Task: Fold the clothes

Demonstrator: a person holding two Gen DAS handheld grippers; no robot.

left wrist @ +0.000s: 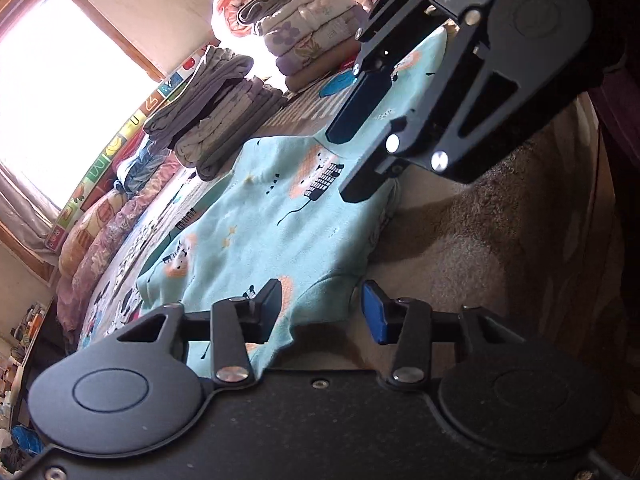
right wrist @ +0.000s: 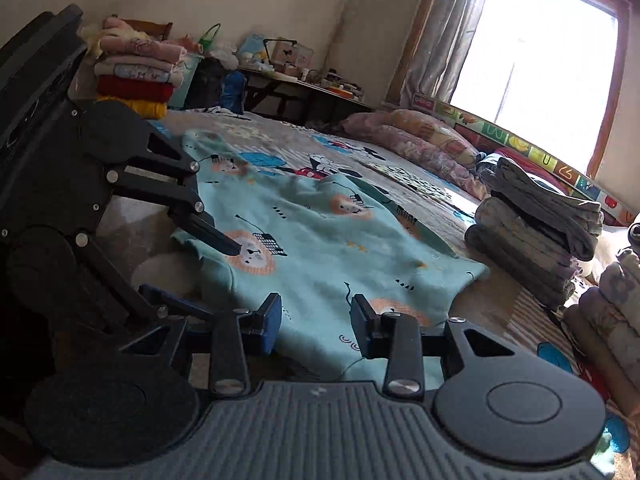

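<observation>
A teal garment [left wrist: 260, 220] printed with orange lions lies spread flat on the bed. In the left wrist view my left gripper [left wrist: 324, 312] is open at the garment's near edge, one finger over the cloth and the other over the brown blanket. My right gripper [left wrist: 354, 152] is open further along the same edge. In the right wrist view the right gripper [right wrist: 316, 324] is open with the teal garment [right wrist: 320, 240] hem lying between its fingers. To its left, the left gripper [right wrist: 200, 272] is open at the garment's corner. Neither gripper holds cloth.
A stack of folded grey clothes [right wrist: 532, 232] [left wrist: 216, 120] stands beside the garment, with a floral folded pile [right wrist: 616, 304] [left wrist: 312, 32] next to it. Pillows [right wrist: 420, 140] line the window side. Another folded pile [right wrist: 136, 76] sits at the bed's far corner. A brown fuzzy blanket [left wrist: 480, 240] covers the near edge.
</observation>
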